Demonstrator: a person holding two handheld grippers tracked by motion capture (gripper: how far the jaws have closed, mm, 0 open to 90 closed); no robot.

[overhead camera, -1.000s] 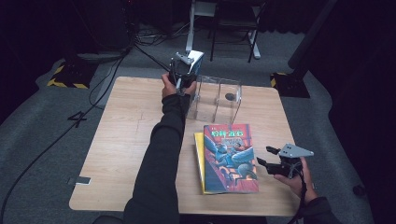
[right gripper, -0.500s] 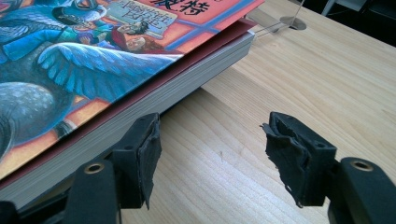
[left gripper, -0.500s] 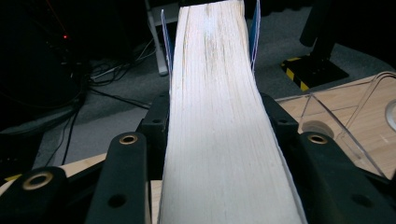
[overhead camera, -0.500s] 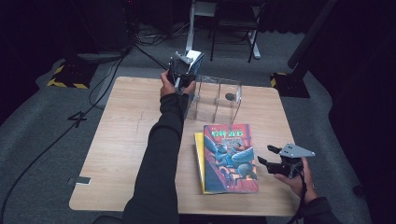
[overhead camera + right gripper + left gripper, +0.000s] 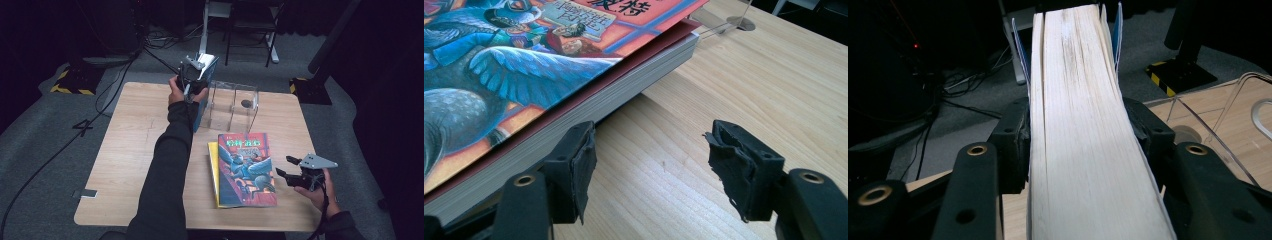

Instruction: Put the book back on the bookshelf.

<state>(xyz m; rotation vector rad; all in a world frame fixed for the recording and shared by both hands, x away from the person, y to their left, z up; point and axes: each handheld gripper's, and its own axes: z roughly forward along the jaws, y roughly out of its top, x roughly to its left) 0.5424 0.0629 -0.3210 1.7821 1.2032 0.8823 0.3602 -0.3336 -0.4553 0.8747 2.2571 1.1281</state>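
Blue-covered book [image 5: 204,95] held upright at the far side of the table [image 5: 130,165], just left of the clear acrylic rack [image 5: 234,102], with its lower edge down near the wood. Clamped at its top by the left gripper [image 5: 191,82], jaws pressed on both covers; seen in the left gripper view as a thick block of cream page edges [image 5: 1083,125] squeezed between the two black pads [image 5: 1013,145], blue covers showing at either side. Left arm stretched far forward in a dark sleeve [image 5: 167,165] from the near edge. To the right in that same view, curved clear rack walls [image 5: 1218,115] over the wood. Nearer on the table, right of centre, a colourful illustrated book [image 5: 246,167] lying flat on top of a yellow one [image 5: 213,170]. Right gripper [image 5: 285,167] low at the near right, just beside the stack's right edge, jaws apart and holding nothing. In the right gripper view, right gripper [image 5: 649,165] over bare wood, its left pad [image 5: 581,165] close against the page edges of the illustrated book [image 5: 524,75]. Beyond the far edge, dark floor with cables [image 5: 150,45] and chair legs.
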